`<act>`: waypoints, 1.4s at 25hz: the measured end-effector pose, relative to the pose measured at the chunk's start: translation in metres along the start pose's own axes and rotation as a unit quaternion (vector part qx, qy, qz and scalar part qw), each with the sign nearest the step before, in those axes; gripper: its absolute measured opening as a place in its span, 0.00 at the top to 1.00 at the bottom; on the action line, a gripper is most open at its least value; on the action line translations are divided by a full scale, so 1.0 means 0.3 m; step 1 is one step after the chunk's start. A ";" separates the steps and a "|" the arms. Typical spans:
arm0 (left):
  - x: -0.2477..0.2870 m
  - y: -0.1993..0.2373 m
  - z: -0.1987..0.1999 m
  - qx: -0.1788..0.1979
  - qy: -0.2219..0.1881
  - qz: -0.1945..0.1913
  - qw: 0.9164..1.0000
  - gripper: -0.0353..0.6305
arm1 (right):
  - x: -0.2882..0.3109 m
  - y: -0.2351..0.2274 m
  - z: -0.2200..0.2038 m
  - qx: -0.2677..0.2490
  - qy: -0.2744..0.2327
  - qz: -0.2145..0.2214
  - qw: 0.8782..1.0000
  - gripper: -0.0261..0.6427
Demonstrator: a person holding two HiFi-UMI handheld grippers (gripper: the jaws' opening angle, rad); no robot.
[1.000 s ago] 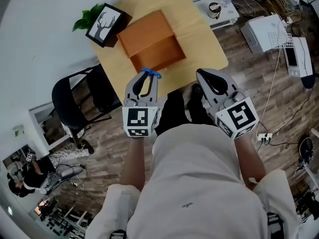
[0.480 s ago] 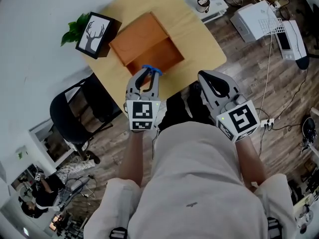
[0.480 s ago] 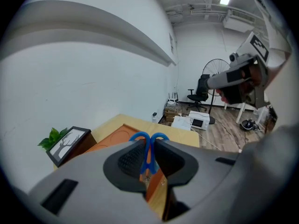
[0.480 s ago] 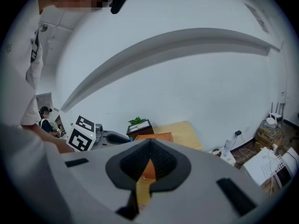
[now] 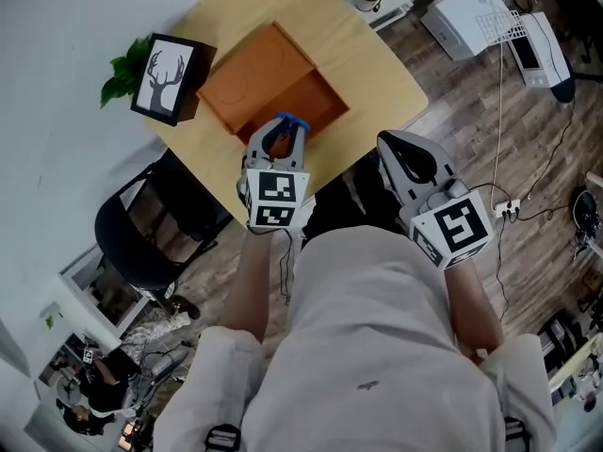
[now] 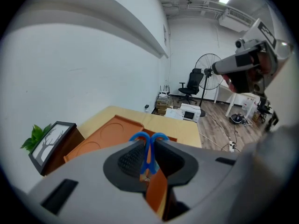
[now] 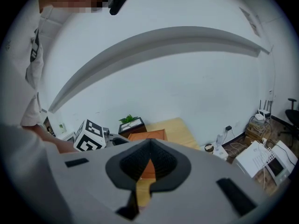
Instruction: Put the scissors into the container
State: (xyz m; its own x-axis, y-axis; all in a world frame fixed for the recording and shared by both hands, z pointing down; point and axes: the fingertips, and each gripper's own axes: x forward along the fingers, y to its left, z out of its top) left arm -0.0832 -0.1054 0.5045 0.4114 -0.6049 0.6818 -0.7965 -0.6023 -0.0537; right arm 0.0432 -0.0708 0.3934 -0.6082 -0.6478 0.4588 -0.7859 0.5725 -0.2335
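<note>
Left gripper [image 6: 148, 143] clamps blue scissors [image 6: 148, 157], container [image 6: 107, 132] just beyond, clearest in its own view. Right gripper [image 7: 150, 146] is closed, empty

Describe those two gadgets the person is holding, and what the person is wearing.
Both the left gripper and the right gripper are smooth grey shells that taper to black textured fingers. Each carries a white cube printed with black square markers. The person wears a pale short-sleeved top.
</note>
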 end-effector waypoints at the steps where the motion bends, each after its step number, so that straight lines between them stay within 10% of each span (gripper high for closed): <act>1: 0.015 0.003 -0.007 -0.001 0.004 -0.005 1.000 0.85 | 0.004 -0.002 -0.002 0.003 0.001 -0.004 1.000 0.96; 35: 0.358 -0.043 -0.109 0.028 0.080 -0.121 0.989 0.84 | 0.088 -0.046 -0.080 0.060 0.025 -0.075 0.995 0.96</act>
State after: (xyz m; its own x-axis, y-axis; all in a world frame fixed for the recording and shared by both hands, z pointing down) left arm -0.0432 -0.1455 0.6023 0.5080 -0.3515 0.7864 -0.6556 -0.7500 0.0883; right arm 0.0407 -0.0837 0.4292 -0.4799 -0.6940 0.5367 -0.8765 0.4059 -0.2590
